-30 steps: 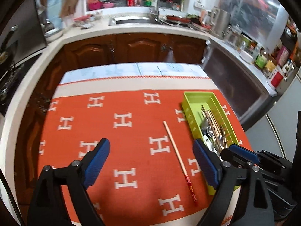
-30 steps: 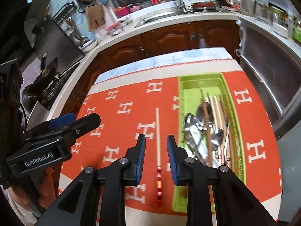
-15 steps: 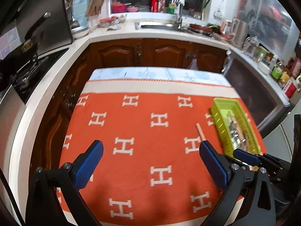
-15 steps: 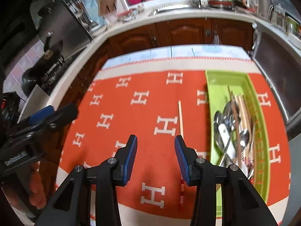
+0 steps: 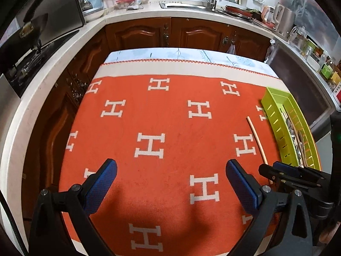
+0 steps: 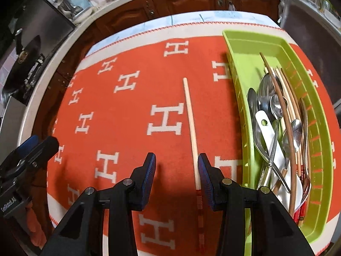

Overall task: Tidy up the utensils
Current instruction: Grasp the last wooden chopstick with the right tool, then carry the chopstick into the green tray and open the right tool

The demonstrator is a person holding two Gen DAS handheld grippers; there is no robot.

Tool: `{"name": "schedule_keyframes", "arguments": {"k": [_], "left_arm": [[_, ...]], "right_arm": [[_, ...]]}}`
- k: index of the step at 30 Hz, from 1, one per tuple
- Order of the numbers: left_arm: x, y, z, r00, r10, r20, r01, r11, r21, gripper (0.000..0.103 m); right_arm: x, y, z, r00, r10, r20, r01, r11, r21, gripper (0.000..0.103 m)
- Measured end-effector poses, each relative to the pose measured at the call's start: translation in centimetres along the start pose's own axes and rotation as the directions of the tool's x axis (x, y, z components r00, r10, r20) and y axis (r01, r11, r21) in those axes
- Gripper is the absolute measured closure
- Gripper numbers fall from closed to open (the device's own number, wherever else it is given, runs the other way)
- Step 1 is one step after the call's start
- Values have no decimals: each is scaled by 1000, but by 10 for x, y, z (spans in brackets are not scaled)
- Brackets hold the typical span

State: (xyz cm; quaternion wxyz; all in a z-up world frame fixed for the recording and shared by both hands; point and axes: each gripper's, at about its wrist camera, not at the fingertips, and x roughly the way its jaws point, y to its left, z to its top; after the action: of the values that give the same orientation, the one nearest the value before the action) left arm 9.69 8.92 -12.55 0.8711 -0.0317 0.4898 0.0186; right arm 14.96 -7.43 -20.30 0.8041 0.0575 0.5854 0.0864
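Note:
A single pale wooden chopstick [image 6: 191, 123] with a red-banded end lies on the orange H-patterned cloth [image 6: 132, 111], just left of a lime green tray [image 6: 240, 115] that holds spoons, chopsticks and a white-handled utensil. My right gripper [image 6: 177, 166] is open and low over the cloth, the chopstick's near part just inside its right finger. My left gripper [image 5: 170, 177] is wide open and empty over the middle of the cloth [image 5: 162, 115]. The chopstick [image 5: 256, 140] and tray [image 5: 277, 123] lie to its right.
The cloth covers a small table with its far edge [image 5: 187, 61] toward dark wooden cabinets. A white L-shaped counter with a sink [image 5: 183, 5], a stove [image 5: 32, 57] at left and jars at right surrounds the table.
My right gripper has opened wider and come down closer over the chopstick. My left gripper has shifted left, so the tray and chopstick now sit at its right edge.

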Motion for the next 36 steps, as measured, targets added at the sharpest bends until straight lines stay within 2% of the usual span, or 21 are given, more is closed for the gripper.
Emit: {"name": "schedule_keyframes", "arguments": {"k": [5, 10, 13, 14, 15, 16, 18, 21, 22, 24, 25, 28, 36], "left_arm": [[12, 5, 0, 1000, -15, -27, 15, 1000, -16, 2], [18, 8, 0, 999, -31, -38, 30, 999, -24, 2], [21, 10, 0, 998, -46, -47, 44, 998, -37, 2], [22, 10, 0, 998, -50, -50, 48, 998, -39, 2], [22, 11, 1, 997, -52, -52, 50, 998, -41, 2], [23, 11, 1, 997, -54, -55, 52, 998, -43, 2], [23, 11, 1, 997, -60, -55, 57, 997, -45, 2], [23, 12, 0, 996, -69, -53, 67, 996, -52, 2], [24, 13, 0, 996, -75, -54, 72, 996, -54, 2], [25, 13, 0, 995, -81, -59, 78, 995, -56, 2], [25, 13, 0, 995, -83, -61, 80, 995, -56, 2], [27, 13, -1, 994, -89, -68, 85, 995, -58, 2], [19, 4, -2, 994, -87, -68, 85, 996, -27, 2]], "right_arm": [[13, 5, 9, 997, -73, -7, 73, 997, -17, 61], [30, 24, 12, 980, -192, -48, 186, 976, -115, 61], [35, 30, 12, 973, -224, -59, 212, 963, -164, 61], [35, 31, 12, 973, -224, -57, 212, 963, -169, 64], [36, 33, 12, 973, -222, -59, 208, 961, -182, 68], [37, 35, 12, 977, -198, -76, 180, 964, -196, 78], [38, 40, 12, 974, -212, -82, 191, 959, -208, 79], [41, 42, 14, 978, -176, -108, 156, 972, -175, 80], [40, 41, 14, 981, -157, -113, 138, 978, -157, 83], [40, 39, 15, 986, -113, -121, 97, 987, -131, 96], [39, 37, 15, 989, -70, -129, 56, 992, -111, 97], [35, 34, 12, 992, -26, -120, 15, 996, -92, 97], [17, 33, -6, 996, 50, -72, -55, 997, -57, 98]]}}
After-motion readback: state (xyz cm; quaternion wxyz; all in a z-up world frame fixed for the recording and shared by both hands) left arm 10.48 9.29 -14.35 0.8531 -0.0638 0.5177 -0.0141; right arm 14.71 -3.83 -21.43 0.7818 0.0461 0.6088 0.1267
